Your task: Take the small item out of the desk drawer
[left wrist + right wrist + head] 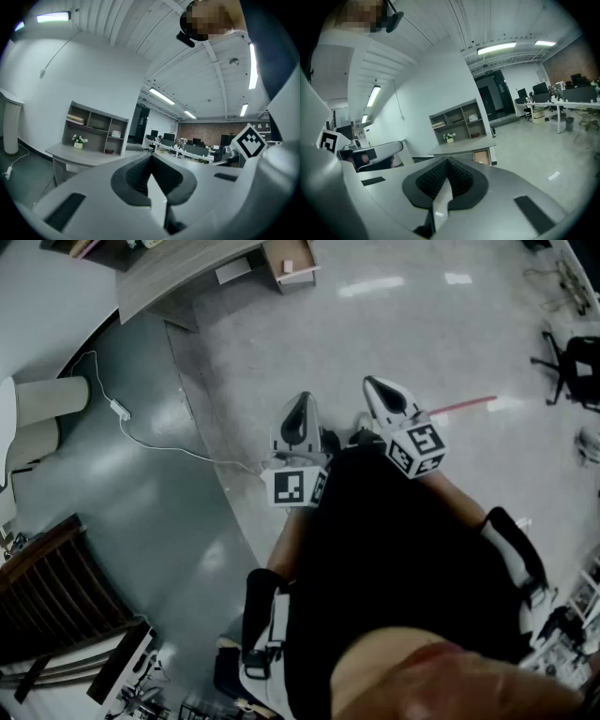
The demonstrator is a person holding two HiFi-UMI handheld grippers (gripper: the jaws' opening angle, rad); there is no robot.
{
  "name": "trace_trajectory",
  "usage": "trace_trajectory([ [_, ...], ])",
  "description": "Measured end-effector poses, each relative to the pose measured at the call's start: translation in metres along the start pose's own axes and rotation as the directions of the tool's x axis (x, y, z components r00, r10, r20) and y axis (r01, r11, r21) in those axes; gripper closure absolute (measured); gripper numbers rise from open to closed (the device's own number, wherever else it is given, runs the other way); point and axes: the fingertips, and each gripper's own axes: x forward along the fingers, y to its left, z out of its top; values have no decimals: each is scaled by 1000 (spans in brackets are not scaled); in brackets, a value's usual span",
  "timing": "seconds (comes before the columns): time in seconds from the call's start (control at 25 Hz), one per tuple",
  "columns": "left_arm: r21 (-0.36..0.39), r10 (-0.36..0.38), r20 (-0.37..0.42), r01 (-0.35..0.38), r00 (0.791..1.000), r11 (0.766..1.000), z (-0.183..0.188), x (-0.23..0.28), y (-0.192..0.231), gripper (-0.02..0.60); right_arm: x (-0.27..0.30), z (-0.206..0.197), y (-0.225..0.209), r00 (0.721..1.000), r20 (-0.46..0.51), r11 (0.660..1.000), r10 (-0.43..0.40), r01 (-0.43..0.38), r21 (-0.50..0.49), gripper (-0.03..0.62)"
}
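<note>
Far off by the wall stands a grey desk [178, 277] [79, 157] [461, 147] with a shelf unit on top. A light-wood drawer unit [289, 263] [482, 157] sits under its end; I cannot tell whether it is open. No small item shows in any view. Both grippers are held out in front of the person, well away from the desk. The left gripper [298, 420] [151, 158] is shut with nothing between its pads. Beside it, the right gripper [382, 392] [447, 162] is also shut and holds nothing.
A white cable with a power adapter [120, 409] trails across the floor between me and the desk. A white cylinder [52, 399] stands at the left and dark wooden slats [56, 587] lie lower left. An office chair [572, 367] is at the right and rows of office desks [187, 152] stand further back.
</note>
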Motion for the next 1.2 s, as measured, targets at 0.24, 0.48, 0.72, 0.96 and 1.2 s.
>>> trace_trajectory([
  [0.24,-14,-2,8,2,1000,1000,3,3,9,583,5,4,0,1000,-5,1000,-6,6,-3,595],
  [0.48,-30,-16,9,16,1000,999,6,8,16,584,13,9,4,1000,2,1000,-6,6,4,595],
  [0.72,-23,-30,1,30,1000,999,6,8,33,584,27,12,16,1000,15,1000,-7,6,21,595],
  [0.96,-2,-50,-23,50,999,999,-2,-1,65,584,47,9,33,999,21,999,-36,36,2,595],
  [1.2,-58,-61,16,62,998,996,5,-3,86,584,61,8,46,997,43,998,-67,68,-12,595],
])
